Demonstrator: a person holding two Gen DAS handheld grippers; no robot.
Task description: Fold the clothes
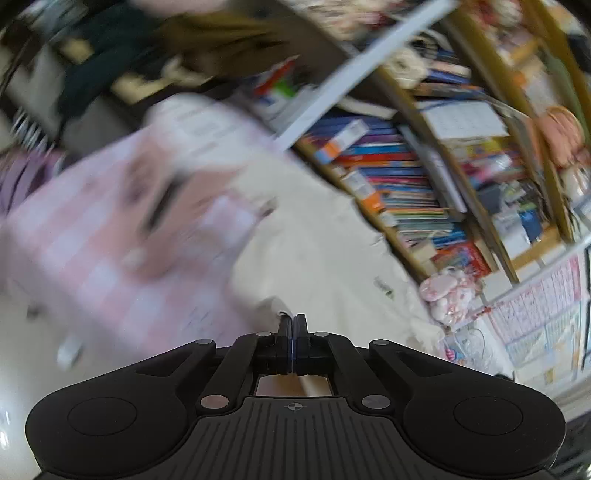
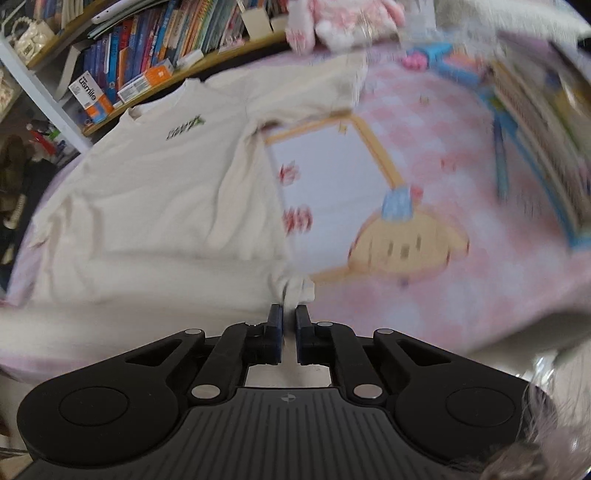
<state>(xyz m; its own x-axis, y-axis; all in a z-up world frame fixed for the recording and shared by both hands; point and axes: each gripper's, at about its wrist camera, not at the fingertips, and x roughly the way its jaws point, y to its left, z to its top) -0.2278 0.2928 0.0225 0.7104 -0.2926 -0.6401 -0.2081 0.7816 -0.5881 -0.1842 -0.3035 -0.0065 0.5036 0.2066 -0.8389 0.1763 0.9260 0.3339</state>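
A cream T-shirt [image 2: 159,192] with a small dark chest print lies spread on a pink checked blanket [image 2: 461,155], collar toward the bookshelf. My right gripper [image 2: 289,314] is nearly shut on the shirt's bottom hem corner, which bunches between the fingers. In the left wrist view the same cream shirt [image 1: 317,236] stretches away from my left gripper [image 1: 291,321], which is shut on the shirt's edge. That view is motion-blurred.
A bookshelf [image 2: 147,48] full of colourful books runs along the far side of the bed and also shows in the left wrist view [image 1: 406,177]. A pink plush toy [image 2: 332,22] lies by the shelf. Printed sheets [image 2: 546,140] lie at the right.
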